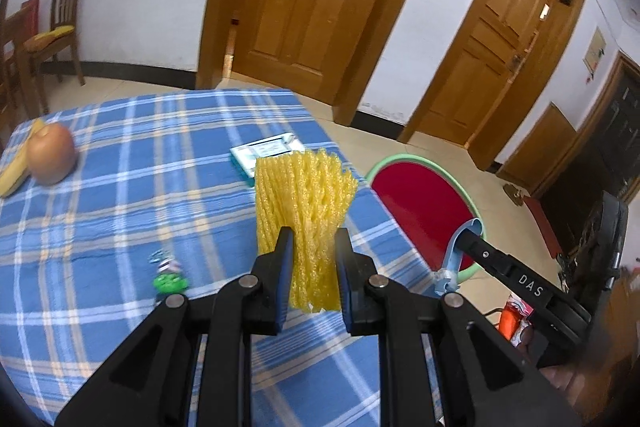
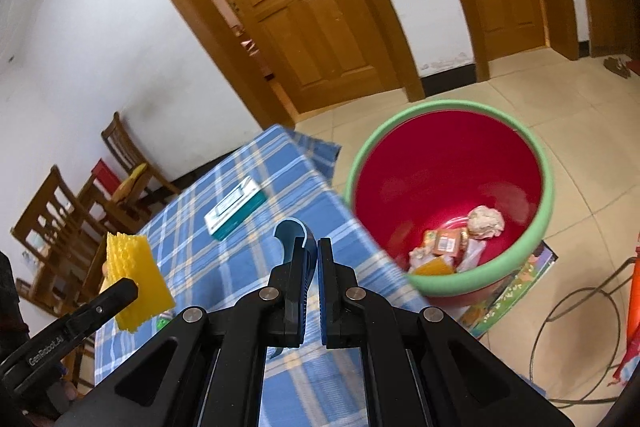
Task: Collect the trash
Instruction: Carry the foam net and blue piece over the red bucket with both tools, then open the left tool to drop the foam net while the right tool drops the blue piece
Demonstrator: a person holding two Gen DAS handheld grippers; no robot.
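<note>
Carrying: left gripper clamped yellow foam net sleeve | right gripper pinched blue curved plastic scrap | red green-rimmed bin held litter (partly filled) | green wrapper remained on checked tablecloth

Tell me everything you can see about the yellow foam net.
The yellow foam net is a soft mesh sleeve of woven foam strands, pressed flat and ragged at both ends. It stands roughly upright, clamped low down between the pads of the left gripper, clear of the blue checked tablecloth. Only the gripper touches it.
</note>
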